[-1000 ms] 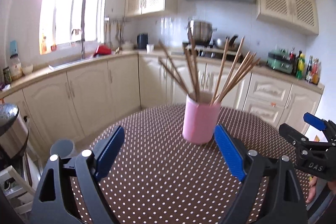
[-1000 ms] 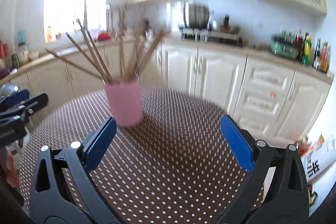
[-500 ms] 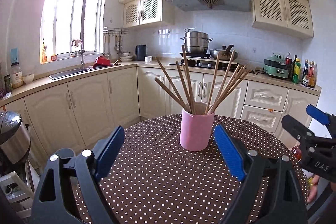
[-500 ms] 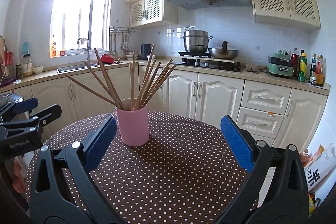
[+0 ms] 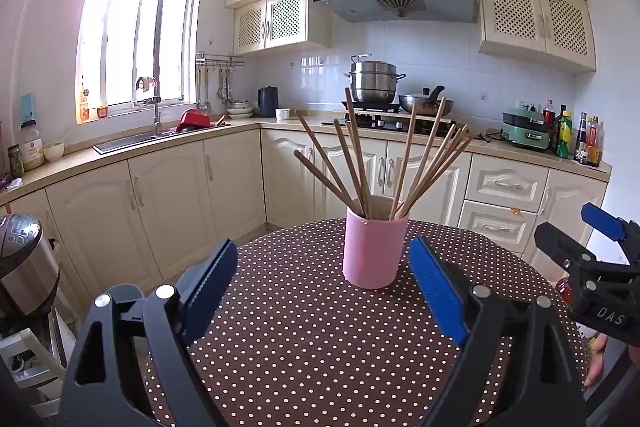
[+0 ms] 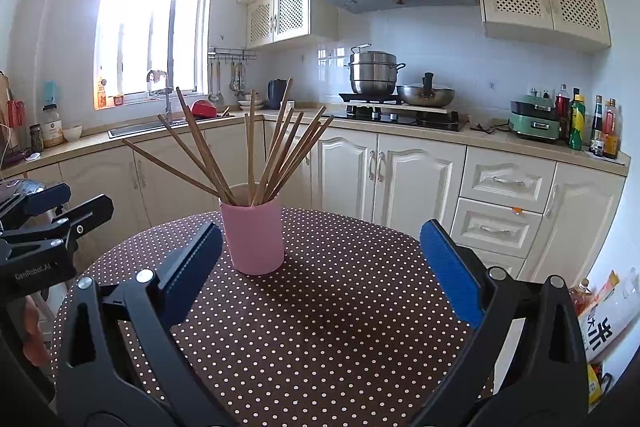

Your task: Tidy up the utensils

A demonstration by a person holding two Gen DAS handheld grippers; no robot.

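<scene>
I am looking across a round worktop (image 5: 320, 347) covered in a brown cloth with white dots. Behind it runs an L-shaped kitchen: cream cabinets (image 5: 168, 195) below, more cabinets above, and a bright window (image 5: 136, 39) over a steel sink (image 5: 132, 141) on the left. A range hood (image 5: 394, 1) hangs over a hob that carries a stacked steel pot (image 5: 374, 79) and a wok (image 5: 426, 103). A black kettle (image 5: 268, 101) stands in the corner; bottles (image 5: 576, 139) and a green appliance (image 5: 526, 131) sit at the right end of the counter. The one task item on the worktop is a pink cup (image 5: 374, 247), upright, with a fan of wooden chopsticks (image 5: 360, 155) splayed out of its mouth. My left hand-held gripper (image 5: 324, 287) has its blue pads spread wide with nothing between them; in its view the cup stands ahead, toward the right pad, not touching it. My right hand-held gripper (image 6: 320, 267) is likewise wide open and empty; in its view the cup (image 6: 253, 235) stands ahead, just beside the left pad, apart from it. Each gripper shows at the edge of the other's view, off the side of the worktop. Both point slightly down at the cloth.
</scene>
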